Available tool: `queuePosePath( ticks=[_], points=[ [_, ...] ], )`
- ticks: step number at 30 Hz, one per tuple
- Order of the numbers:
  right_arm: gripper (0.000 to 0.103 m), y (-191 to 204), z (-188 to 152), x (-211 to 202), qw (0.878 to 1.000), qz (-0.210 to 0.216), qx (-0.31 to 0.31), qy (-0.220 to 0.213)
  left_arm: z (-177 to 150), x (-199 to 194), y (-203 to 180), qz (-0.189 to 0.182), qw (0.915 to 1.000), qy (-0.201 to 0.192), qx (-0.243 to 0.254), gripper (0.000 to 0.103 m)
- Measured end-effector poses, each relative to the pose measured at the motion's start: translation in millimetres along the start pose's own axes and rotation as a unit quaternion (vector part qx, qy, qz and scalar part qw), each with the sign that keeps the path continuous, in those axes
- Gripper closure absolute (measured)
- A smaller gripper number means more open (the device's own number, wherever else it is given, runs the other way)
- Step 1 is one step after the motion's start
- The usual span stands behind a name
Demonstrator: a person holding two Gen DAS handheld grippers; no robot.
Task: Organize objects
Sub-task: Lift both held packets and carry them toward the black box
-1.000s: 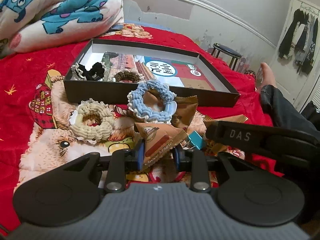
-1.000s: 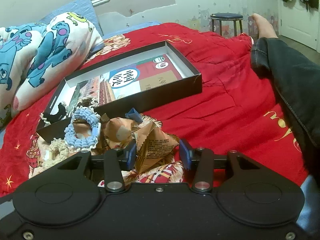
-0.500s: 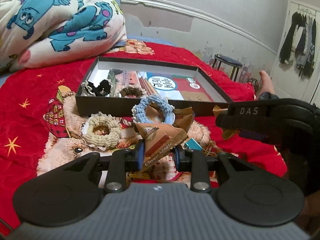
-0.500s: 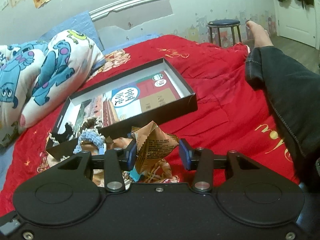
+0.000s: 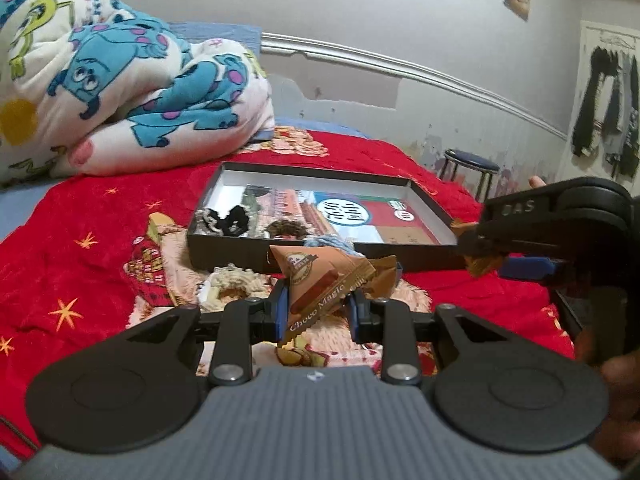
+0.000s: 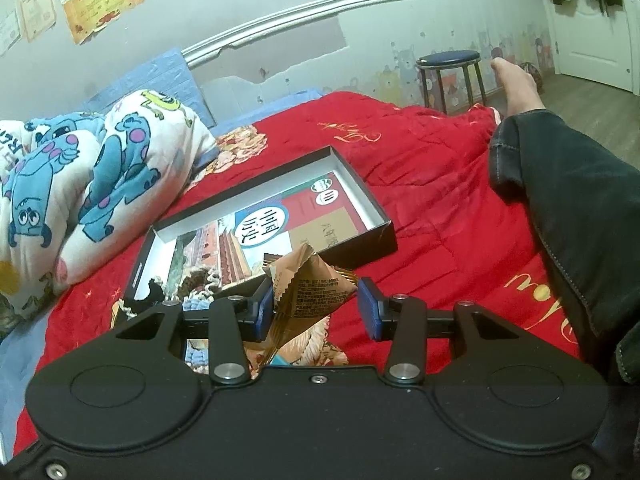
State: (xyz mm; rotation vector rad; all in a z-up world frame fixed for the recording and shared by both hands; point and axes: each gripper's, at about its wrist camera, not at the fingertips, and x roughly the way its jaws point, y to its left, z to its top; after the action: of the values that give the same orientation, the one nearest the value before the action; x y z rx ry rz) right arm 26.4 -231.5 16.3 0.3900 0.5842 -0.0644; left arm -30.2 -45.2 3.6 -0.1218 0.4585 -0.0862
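Claws both sit higher above the black box (image 5: 320, 254) than a second ago: left claw (image 5: 318, 310) grips a Choco Magic packet (image 5: 320, 286), right claw (image 6: 318, 308) grips a crumpled brown packet (image 6: 310, 292).

Dim indoor light, soft focus, fisheye-warped edges, dark corners

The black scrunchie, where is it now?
In the left wrist view, the black scrunchie lies inside the black box, in its near left corner, left of a brown scrunchie.
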Motion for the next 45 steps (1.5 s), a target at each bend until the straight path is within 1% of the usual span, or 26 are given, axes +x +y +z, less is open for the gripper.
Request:
queuePosePath(
  ticks=[5,8,16,19,23,26,31,37,41,45],
  points=[
    [0.061,-2.5,2.9,-1.0,1.0,0.004,0.012,0.0,0.3,-5.7,9.7,-0.003,0.9997,0.0,-0.025,0.07],
    [0.061,-1.1,4.1,-2.7,1.0,0.008,0.011,-0.002,-0.1,-6.5,11.5,-0.011,0.9995,0.007,-0.03,0.07],
    [0.061,-1.7,9.2,-7.7,1.0,0.018,0.014,-0.011,-0.4,-9.6,1.1,-0.037,0.9993,0.009,-0.002,0.07],
    [0.061,-5.8,13.0,-9.6,0.999,0.022,0.018,-0.015,0.0,-6.9,-1.8,-0.046,0.9987,0.019,0.005,0.07],
    [0.061,-14.9,20.5,-11.6,0.998,0.038,0.039,-0.019,-0.6,-1.6,-2.6,-0.049,0.9984,0.028,0.008,0.07],
    [0.061,-17.6,24.2,-12.5,0.998,0.038,0.037,-0.024,0.8,-0.3,-3.6,-0.051,0.9983,0.028,0.011,0.07],
    [0.061,-21.5,26.1,-9.0,0.998,0.038,0.044,-0.023,3.9,2.7,-8.5,-0.056,0.9976,0.025,0.032,0.07],
    [0.061,-18.4,27.8,-8.6,0.998,0.04,0.043,-0.027,12.5,9.0,-6.0,-0.067,0.9971,0.024,0.024,0.069],
    [0.061,-16.5,29.2,-7.5,0.997,0.045,0.046,-0.029,20.4,13.8,-6.2,-0.068,0.9969,0.017,0.036,0.069],
    [0.061,-10.4,30.5,-4.4,0.998,0.046,0.026,-0.035,29.4,21.6,-5.9,-0.072,0.9965,0.013,0.038,0.069]
  ],
)
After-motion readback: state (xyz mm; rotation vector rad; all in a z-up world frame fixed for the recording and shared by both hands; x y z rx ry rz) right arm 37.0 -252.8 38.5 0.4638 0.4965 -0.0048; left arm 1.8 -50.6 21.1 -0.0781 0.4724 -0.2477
